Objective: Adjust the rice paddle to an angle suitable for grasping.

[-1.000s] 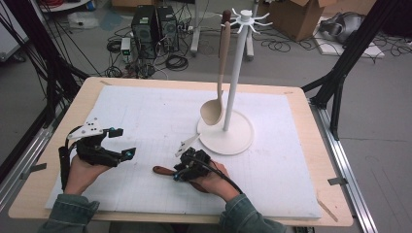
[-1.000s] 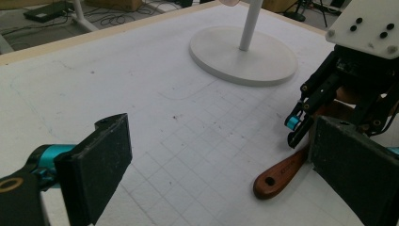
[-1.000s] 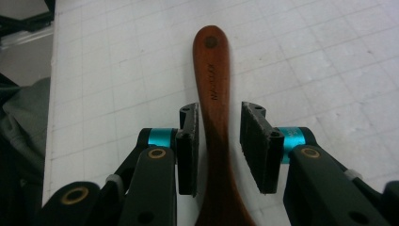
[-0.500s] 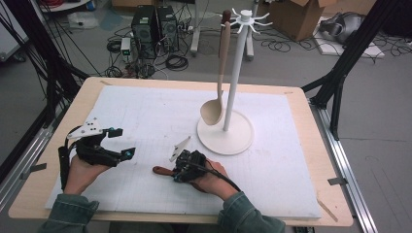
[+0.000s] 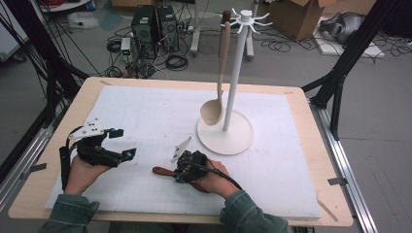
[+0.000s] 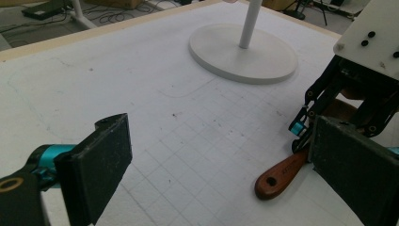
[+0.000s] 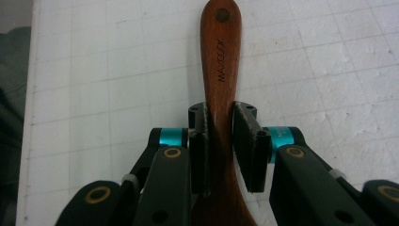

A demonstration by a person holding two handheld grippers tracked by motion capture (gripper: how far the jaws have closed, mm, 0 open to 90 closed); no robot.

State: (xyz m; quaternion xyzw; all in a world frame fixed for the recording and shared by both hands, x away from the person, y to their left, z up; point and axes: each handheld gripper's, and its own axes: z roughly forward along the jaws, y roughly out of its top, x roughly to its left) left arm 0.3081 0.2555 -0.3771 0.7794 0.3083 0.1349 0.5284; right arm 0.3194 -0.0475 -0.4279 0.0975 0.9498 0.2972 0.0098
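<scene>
Since the earlier frames the right gripper had shifted little; its grey plate stood slightly farther up and left than a second before, and the left gripper had kept its place.

In the right gripper view the two black pads of the right gripper pinched the dark wooden handle from both sides, touching it or very nearly so. The handle ran straight away from the jaws, lying flat on the white mat, its rounded end with a small hole pointing away from the camera. In the high view that end stuck out to the left of the right gripper, near the front edge of the table; the rest of the utensil was hidden under the gripper and hand.

The left gripper's pads stood wide apart with nothing between them, resting over the mat at the table's left, held by the left hand. Its view looked across the mat toward the handle and the right gripper.

Farther back, right of centre, a white stand rose from a round base. A pale wooden spoon hung from one of its top hooks, bowl down, just above the base.
</scene>
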